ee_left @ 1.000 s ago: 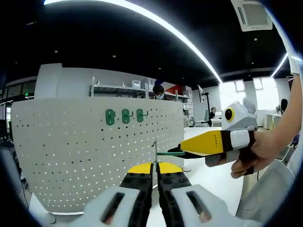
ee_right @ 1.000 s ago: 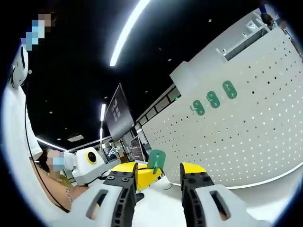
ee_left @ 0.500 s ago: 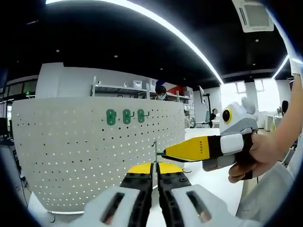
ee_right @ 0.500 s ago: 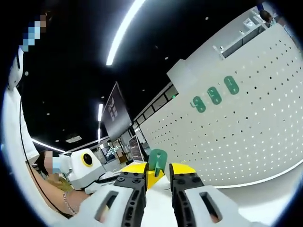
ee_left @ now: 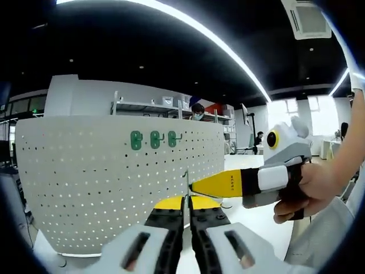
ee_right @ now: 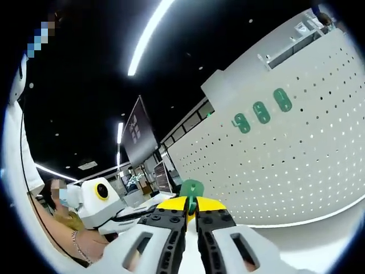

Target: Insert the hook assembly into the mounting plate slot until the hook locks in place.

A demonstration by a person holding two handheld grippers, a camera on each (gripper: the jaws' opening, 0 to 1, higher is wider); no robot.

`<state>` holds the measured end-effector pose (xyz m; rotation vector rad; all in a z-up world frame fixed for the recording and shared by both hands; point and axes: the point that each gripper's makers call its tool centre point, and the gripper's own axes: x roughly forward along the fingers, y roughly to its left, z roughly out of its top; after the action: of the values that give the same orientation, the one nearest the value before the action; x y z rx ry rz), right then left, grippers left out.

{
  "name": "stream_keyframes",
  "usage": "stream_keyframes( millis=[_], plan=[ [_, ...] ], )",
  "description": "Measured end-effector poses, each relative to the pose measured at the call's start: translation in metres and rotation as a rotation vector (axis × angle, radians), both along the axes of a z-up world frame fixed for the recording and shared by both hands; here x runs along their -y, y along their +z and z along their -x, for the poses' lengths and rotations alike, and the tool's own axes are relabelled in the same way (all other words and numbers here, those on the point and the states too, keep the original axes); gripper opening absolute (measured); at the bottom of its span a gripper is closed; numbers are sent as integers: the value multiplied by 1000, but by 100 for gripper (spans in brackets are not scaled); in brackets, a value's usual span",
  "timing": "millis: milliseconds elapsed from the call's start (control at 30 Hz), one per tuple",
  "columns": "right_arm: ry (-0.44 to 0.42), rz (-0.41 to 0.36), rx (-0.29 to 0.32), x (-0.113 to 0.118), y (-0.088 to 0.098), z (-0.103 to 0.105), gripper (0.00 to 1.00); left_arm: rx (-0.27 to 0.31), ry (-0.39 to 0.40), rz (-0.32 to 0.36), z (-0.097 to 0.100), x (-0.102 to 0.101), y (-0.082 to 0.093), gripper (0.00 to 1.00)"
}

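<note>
Both tools (ee_left: 186, 210) (ee_right: 190, 212) clamped on the green hook (ee_right: 191, 188), before white pegboard (ee_left: 102, 182).

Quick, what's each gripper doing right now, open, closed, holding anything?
Left gripper: shut on the hook assembly.
Right gripper: shut on the same hook assembly, at its green end.

**Dark ceiling, bright strips, strong fisheye**

Long ceiling light strip (ee_left: 199, 31) glares white, upper frame, both views. Windows (ee_left: 311, 114) blown out at right. Pegboard (ee_left: 114, 177) evenly lit, sharp. Edges bend heavily; near claws slightly soft.
</note>
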<state>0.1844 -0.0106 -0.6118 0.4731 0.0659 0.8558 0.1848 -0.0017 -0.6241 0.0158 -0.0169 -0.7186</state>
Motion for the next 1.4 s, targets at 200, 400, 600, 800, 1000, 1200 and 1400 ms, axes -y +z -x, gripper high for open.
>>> stream_keyframes(
  millis=[200,400,600,800,1000,1200,1400],
  plan=[
    [-4,-19,-14,-1,1,-2,2,-1,2,5,-1,0,1,2],
    [-7,-27,-24,0,-1,-1,1,-4,0,0,-1,1,-2,2],
    [-3,-32,-29,-1,-2,0,1,-6,-8,-4,0,1,-3,2],
    [3,-23,-30,-1,-2,2,1,-23,-44,9,2,1,-5,5],
    [2,-36,-38,1,-2,3,1,-51,-67,-64,3,2,-18,37],
    [4,-36,-40,1,-1,5,1,-74,-73,-85,3,4,-29,63],
    [-6,-27,-38,4,-2,5,1,-108,-77,-73,2,4,-36,82]
  ],
)
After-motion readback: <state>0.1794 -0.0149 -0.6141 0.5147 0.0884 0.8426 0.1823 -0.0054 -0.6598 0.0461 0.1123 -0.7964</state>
